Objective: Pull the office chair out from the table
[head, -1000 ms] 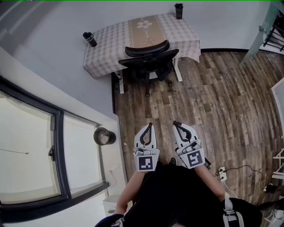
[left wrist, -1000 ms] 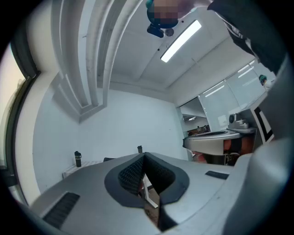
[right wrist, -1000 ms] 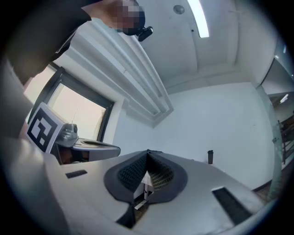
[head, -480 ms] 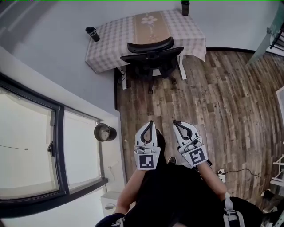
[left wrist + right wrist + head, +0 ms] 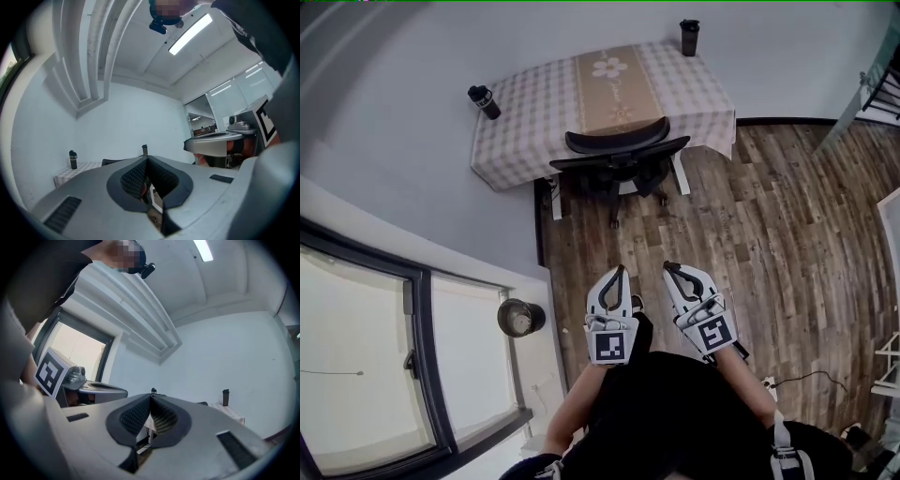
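Note:
A black office chair (image 5: 617,157) stands tucked under the table (image 5: 525,112), which wears a checked cloth with a tan runner, at the top of the head view. Both grippers hang side by side low in that view, well short of the chair, over the wooden floor. My left gripper (image 5: 620,270) is shut with nothing in it, its tips meeting (image 5: 146,158). My right gripper (image 5: 667,266) is shut and empty too, tips together (image 5: 150,395). In the gripper views only the chair's back edge (image 5: 110,162) peeps over the jaws.
A dark bottle (image 5: 484,101) stands at the table's left corner and a dark cup (image 5: 689,37) at its far edge. A round bin (image 5: 520,318) sits by the wall at the left. A cable and plug (image 5: 773,382) lie on the floor at the right.
The table and chair have slid down and grown a little in the head view as both grippers travelled forward over the floor. Both stayed shut.

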`<state>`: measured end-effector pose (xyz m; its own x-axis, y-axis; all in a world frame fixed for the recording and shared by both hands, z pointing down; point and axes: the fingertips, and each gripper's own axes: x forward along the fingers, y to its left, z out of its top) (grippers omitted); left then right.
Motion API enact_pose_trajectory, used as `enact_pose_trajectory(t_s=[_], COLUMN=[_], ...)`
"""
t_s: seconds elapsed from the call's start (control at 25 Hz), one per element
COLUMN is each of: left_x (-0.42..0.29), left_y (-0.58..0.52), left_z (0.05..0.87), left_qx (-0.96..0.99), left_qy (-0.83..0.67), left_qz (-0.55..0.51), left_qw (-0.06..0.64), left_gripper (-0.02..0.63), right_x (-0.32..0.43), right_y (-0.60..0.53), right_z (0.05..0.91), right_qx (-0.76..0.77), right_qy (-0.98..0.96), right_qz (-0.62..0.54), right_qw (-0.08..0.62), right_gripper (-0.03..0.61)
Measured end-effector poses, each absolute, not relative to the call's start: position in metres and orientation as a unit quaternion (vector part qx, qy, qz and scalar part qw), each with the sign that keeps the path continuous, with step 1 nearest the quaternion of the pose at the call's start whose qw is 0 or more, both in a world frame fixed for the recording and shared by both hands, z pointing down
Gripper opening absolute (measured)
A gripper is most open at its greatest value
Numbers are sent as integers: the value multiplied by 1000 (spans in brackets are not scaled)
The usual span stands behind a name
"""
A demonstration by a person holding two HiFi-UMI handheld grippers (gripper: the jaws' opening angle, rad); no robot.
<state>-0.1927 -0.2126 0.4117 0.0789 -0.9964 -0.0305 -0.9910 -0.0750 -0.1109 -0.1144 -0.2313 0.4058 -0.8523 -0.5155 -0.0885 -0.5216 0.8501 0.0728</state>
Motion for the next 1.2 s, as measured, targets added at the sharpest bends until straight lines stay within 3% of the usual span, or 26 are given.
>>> enact_pose_trajectory(t_s=[0.56,0.92,1.2], left_x=[-328,-373,-430], left_y=[-374,-449,-510], left_z=[428,446,480], left_qx=[-735,-715,-682], left_qy=[675,696,725], left_qz=[-48,-53,-89], left_qw=[45,41,24], left_gripper=[-11,-11,14], right_x=[-225,-230,-220], right_y=[-400,-494,-587], right_z=[418,436,435], right_qx=[-287,-290,-280], right_qy=[956,955,946], right_qz=[53,59,156], right_qw=[1,-13,-53], right_gripper=[6,6,6])
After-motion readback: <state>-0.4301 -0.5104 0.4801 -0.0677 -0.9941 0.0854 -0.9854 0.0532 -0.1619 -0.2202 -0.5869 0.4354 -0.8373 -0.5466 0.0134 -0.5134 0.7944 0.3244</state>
